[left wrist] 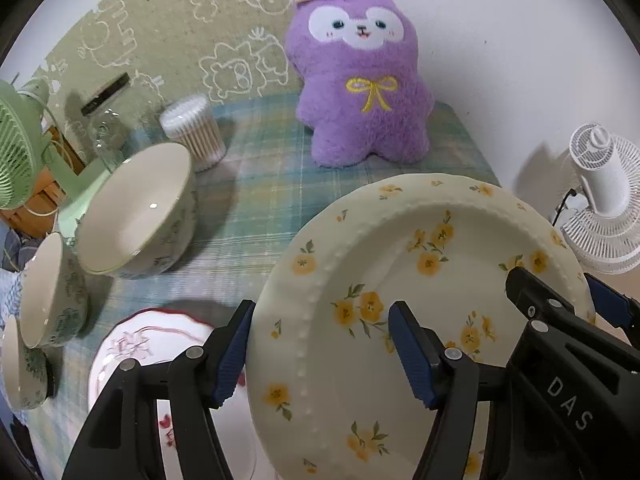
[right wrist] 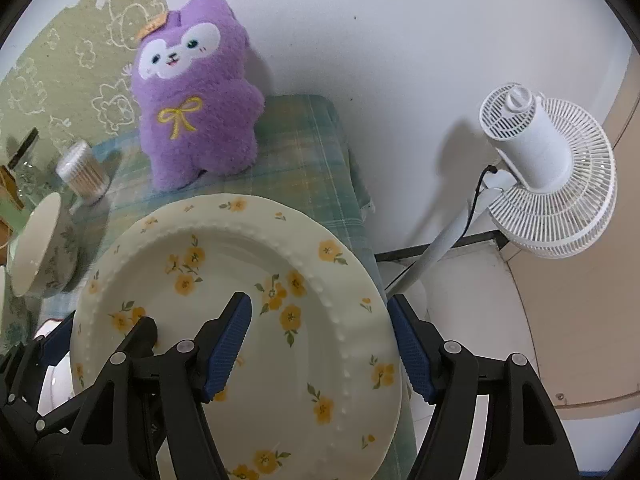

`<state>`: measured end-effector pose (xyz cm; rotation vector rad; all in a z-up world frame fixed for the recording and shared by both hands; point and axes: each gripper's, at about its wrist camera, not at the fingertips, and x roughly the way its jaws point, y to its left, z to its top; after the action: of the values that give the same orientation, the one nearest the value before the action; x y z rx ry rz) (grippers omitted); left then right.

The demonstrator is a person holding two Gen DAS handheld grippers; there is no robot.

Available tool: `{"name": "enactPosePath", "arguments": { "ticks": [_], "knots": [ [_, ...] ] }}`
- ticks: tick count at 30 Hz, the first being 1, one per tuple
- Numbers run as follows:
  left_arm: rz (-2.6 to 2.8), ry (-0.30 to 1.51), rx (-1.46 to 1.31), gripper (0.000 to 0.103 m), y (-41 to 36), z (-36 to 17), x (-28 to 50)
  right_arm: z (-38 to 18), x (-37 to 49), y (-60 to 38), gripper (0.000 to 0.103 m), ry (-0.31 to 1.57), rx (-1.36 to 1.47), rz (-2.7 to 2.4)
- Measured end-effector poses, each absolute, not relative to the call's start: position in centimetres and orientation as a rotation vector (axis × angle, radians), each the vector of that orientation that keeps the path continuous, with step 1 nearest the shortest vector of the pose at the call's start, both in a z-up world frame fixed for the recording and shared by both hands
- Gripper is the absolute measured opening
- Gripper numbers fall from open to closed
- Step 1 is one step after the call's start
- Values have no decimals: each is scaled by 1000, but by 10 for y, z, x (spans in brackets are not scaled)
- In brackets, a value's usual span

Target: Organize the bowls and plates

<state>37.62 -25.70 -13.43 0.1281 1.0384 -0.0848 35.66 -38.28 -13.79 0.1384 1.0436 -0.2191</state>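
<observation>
— Where's the plate?

— The cream round plate with yellow flowers and a beaded rim (left wrist: 400,280) is up off the green plaid tablecloth (left wrist: 256,200), tilted, held from both sides. The left gripper (left wrist: 324,354) straddles its left rim, one blue pad under the edge, the other on the face. The right gripper (right wrist: 322,350) does the same on the right rim.

— Clamped tight?

— Each has the rim between its fingers. From here I can't quite tell whether the pads press hard, but the plate hangs in the air on them.

— And the rest?

— Three cream bowls with green print (left wrist: 136,216) stand in a row on the left. A white scalloped plate with a red rim (left wrist: 152,344) lies beneath the left gripper. The purple plush toy (left wrist: 360,80) sits at the back, near a tub of cotton swabs (left wrist: 192,132). A white fan (right wrist: 544,176) stands off the table's right side.
</observation>
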Motion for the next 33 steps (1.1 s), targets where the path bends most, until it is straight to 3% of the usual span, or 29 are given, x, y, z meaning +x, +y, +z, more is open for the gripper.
{"name": "enactPosePath", "arguments": {
  "ticks": [17,33],
  "knots": [
    [-125,987,103,67,-216,-83,305,-82,277,-347,73,996,141,-259],
    [-138,1012,112,67,-164,-86,218,-86,187,-292,73,1028,149,-276]
  ]
}}
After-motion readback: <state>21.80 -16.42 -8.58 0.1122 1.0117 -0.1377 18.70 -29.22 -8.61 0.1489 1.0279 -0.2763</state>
